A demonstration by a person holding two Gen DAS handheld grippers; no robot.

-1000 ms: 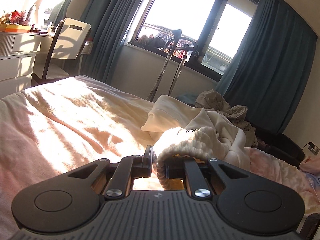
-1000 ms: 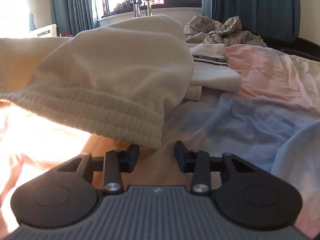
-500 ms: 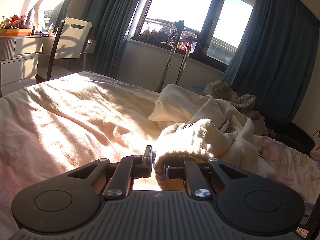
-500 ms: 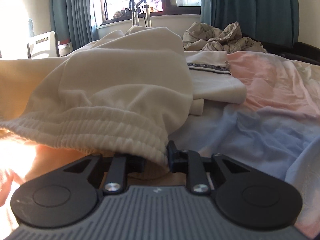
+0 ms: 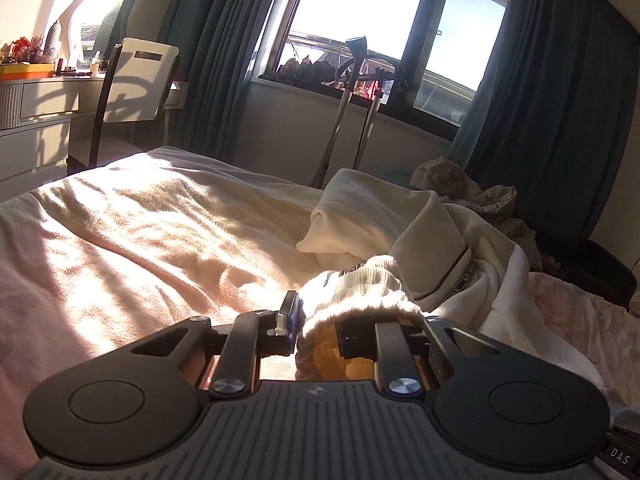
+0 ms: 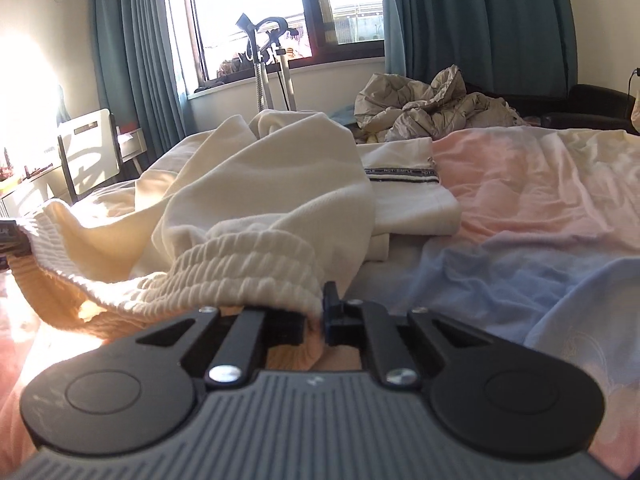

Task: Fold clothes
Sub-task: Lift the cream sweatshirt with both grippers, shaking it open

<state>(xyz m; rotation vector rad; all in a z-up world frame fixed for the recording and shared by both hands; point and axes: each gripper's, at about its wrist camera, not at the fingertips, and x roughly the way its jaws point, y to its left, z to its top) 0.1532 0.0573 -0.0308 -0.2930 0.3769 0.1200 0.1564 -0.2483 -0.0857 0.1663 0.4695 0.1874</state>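
The sweatshirt lies on the bed, a folded garment just right, crumpled jacket behind.

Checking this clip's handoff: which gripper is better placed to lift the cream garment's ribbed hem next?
Right. The right gripper is shut on the ribbed hem; the left gripper's jaws are opening around it.

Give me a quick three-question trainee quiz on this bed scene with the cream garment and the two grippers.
1. True or false: the right gripper is shut on the ribbed hem of the cream garment.
2. What lies behind the garment on the bed? A) folded white clothing B) a red towel C) a laptop
3. Fill in: the left gripper has the garment's ribbed ____ between its fingers.

Key: 1 true; 2 A; 3 hem
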